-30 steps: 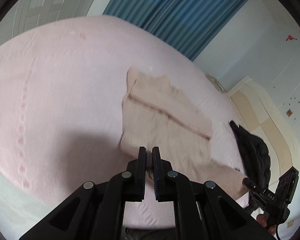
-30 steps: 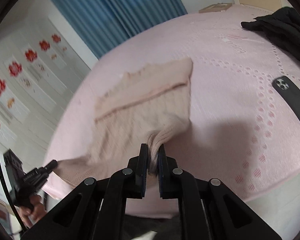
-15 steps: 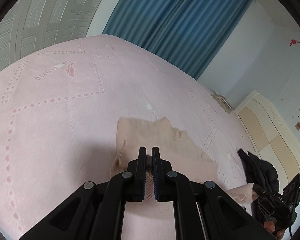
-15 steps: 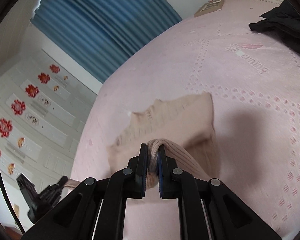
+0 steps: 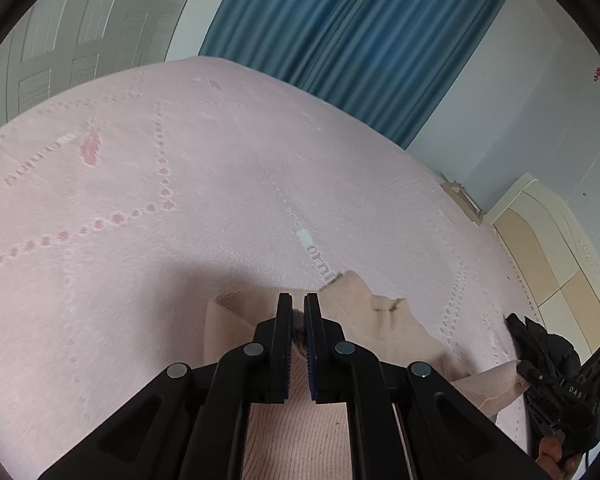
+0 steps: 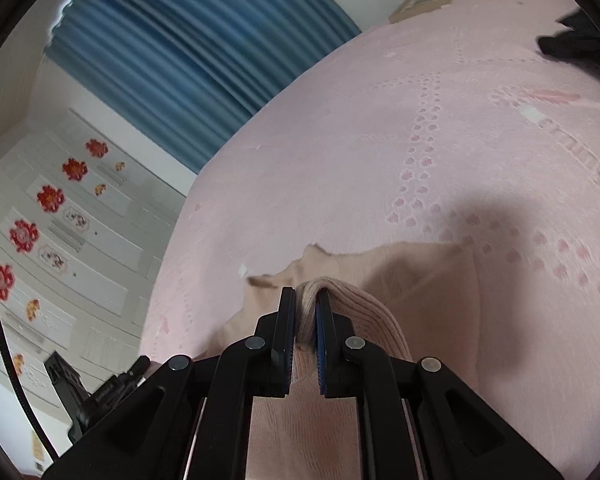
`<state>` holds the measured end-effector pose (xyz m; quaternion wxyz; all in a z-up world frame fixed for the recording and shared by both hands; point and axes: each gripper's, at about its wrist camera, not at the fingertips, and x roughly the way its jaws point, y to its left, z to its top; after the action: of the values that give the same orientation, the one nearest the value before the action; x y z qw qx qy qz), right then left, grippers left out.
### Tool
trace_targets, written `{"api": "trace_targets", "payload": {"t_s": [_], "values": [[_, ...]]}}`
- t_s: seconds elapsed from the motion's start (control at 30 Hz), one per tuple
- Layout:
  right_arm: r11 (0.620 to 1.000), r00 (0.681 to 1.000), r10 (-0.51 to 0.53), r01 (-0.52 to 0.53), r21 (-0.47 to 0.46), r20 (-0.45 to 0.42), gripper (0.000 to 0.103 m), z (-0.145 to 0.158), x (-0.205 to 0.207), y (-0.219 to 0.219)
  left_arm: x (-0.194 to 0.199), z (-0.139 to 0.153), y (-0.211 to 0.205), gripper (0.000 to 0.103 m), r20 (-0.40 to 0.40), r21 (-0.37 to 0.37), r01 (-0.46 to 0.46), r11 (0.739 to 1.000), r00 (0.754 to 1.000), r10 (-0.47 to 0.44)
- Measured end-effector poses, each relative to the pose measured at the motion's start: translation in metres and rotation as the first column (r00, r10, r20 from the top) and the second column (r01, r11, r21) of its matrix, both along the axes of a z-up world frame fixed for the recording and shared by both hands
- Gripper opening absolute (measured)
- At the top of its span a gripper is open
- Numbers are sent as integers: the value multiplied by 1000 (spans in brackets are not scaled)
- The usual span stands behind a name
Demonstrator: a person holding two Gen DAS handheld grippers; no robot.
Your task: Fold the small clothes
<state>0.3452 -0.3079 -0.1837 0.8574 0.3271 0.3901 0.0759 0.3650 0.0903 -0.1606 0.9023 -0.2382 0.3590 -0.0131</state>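
A small beige ribbed knit garment [image 5: 384,320] lies on the pink bedspread [image 5: 180,208]. My left gripper [image 5: 298,312] is shut on one edge of it, pinched between the jaws. My right gripper [image 6: 305,308] is shut on another edge, the knit bulging up between its fingers [image 6: 286,320]. The garment [image 6: 420,280] is doubled over, its lifted near part carried over the part lying flat. Each gripper shows in the other's view: the right gripper [image 5: 556,388] low at the right edge, the left gripper [image 6: 112,388] low at the left.
A black jacket [image 5: 548,344] lies on the bed to the right, also in the right wrist view [image 6: 576,44]. Blue curtains [image 5: 360,40] hang behind the bed. A cream headboard [image 5: 556,256] stands at the right. A white wardrobe [image 6: 52,248] with red flowers stands at the left.
Both grippers have carried the garment's near edge forward and over the flat part, toward the far edge. The views have tilted up and the phone has left the right view.
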Motion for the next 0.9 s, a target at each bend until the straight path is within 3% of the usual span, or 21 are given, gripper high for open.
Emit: {"api": "trace_targets", "payload": {"t_s": [0.03,0.1,0.13,0.27,0.53,0.67,0.77,0.9], "values": [[1000,1000,8,-8,-28,0,15,-3,6,2,9,-6,-1,12,-22,5,-9,1000,1000,9],[998,1000,13,-14,-67,-7,30,-11,12,6,17,-14,-2,34,-50,17,-9,1000,999,10],[997,1000,22,-22,-71,-5,44,-15,12,6,17,-19,-2,38,-44,9,1,1000,999,0],[985,999,50,-51,-167,-9,46,-24,-7,8,0,-29,-7,59,-49,10,41,999,998,-40],[933,975,203,-222,-283,-93,46,-54,-99,20,-79,-47,-16,62,-98,49,121,991,988,-116],[930,962,224,-259,-262,-155,46,-71,-136,19,-122,-58,-19,64,-130,58,141,988,983,-133],[942,958,206,-249,-226,-197,47,-85,-151,14,-149,-73,-19,65,-155,-8,173,985,973,-172],[968,960,172,-207,-145,-221,48,-100,-146,9,-150,-96,-18,65,-184,-103,168,980,965,-185]]}}
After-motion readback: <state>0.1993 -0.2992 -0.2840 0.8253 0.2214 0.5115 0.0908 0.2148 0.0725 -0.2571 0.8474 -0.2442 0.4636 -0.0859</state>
